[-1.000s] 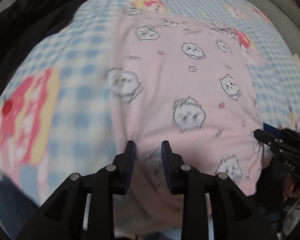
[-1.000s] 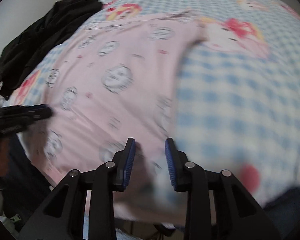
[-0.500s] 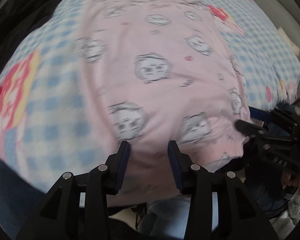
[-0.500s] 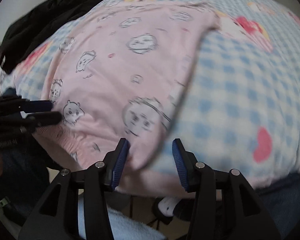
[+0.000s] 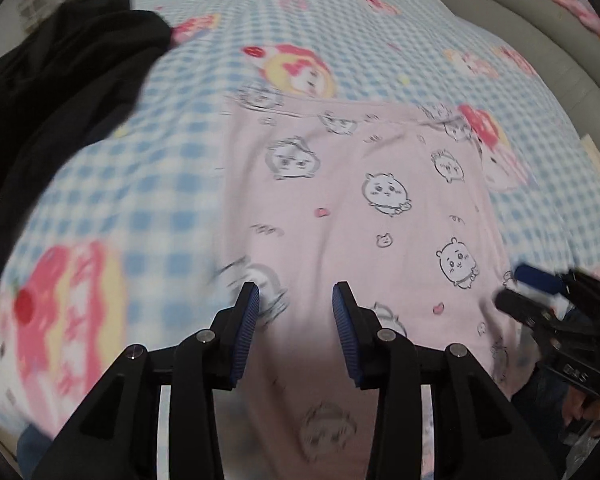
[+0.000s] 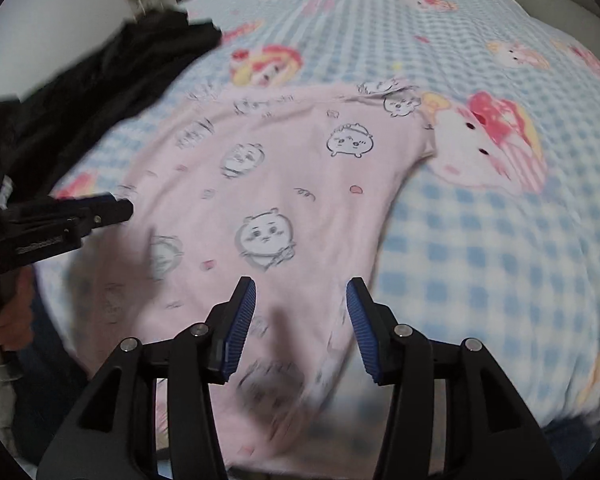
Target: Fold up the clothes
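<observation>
A pink garment (image 5: 360,208) printed with small cartoon animals lies flat on the bed, its near edge hanging over the bed's front edge. It also shows in the right wrist view (image 6: 284,200). My left gripper (image 5: 296,300) is open and empty above the garment's near left part. My right gripper (image 6: 302,294) is open and empty above its near right edge. The right gripper shows at the right of the left wrist view (image 5: 540,300); the left gripper shows at the left of the right wrist view (image 6: 72,216).
The bed has a blue-and-white checked cover (image 5: 140,184) with pink cartoon prints. A pile of black clothing (image 5: 60,80) lies at the far left, also in the right wrist view (image 6: 112,68). A grey padded headboard (image 5: 532,32) runs along the right.
Both grippers have opened wider and pulled back and up from the garment's near edge. The garment now lies spread further from the cameras.
</observation>
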A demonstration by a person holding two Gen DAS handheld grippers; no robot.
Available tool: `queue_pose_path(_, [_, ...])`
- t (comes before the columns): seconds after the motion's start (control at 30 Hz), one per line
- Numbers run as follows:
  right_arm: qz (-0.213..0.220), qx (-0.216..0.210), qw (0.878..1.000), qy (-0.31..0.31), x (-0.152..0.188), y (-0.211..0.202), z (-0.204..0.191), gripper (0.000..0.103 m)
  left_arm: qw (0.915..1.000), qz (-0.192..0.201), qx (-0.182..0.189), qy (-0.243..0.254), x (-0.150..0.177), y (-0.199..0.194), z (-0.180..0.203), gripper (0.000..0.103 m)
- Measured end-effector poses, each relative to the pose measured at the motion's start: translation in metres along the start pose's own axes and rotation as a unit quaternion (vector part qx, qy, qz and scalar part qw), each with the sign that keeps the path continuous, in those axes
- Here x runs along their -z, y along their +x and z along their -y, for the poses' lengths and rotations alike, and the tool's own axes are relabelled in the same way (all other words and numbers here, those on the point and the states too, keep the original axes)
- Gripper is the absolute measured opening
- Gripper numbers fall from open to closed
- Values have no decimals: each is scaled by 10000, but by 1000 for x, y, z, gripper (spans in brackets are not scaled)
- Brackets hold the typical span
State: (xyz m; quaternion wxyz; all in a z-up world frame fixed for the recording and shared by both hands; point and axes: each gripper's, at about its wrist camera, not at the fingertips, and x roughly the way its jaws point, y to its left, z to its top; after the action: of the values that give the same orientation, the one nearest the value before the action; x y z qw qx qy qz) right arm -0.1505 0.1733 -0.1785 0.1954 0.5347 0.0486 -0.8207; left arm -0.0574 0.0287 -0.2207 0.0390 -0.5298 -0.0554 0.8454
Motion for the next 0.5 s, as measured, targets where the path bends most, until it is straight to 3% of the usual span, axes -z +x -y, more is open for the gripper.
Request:
queue_pose_path(0.13, [-89, 52, 9999, -40, -17, 23, 1, 46, 9994, -231, -238, -119, -2, 16, -17, 38])
queue_pose_path(0.27, [-121, 134, 9998, -45, -17, 22, 17, 27, 9987, -183, -82, -459, -3, 5, -44, 34])
queue_pose_path(0.3, [-127, 229, 9997, 26, -15, 18, 22, 33, 9987, -138, -21, -480, -5, 3, -46, 34])
queue_pose_path(0.37, [-20, 423, 9984, 367, -16, 8, 36, 35, 9987, -41, 106, -502, -10, 0, -49, 34])
queue_pose_path(0.43, [234, 357, 9974, 586, -22, -4, 43, 37, 9992, 77, 164, -366, -19, 2, -43, 34])
queue_pose_path(0.5, [373, 18, 9972, 648, -34, -7, 41, 41, 9993, 196, 232, -219, -32, 4, -34, 34])
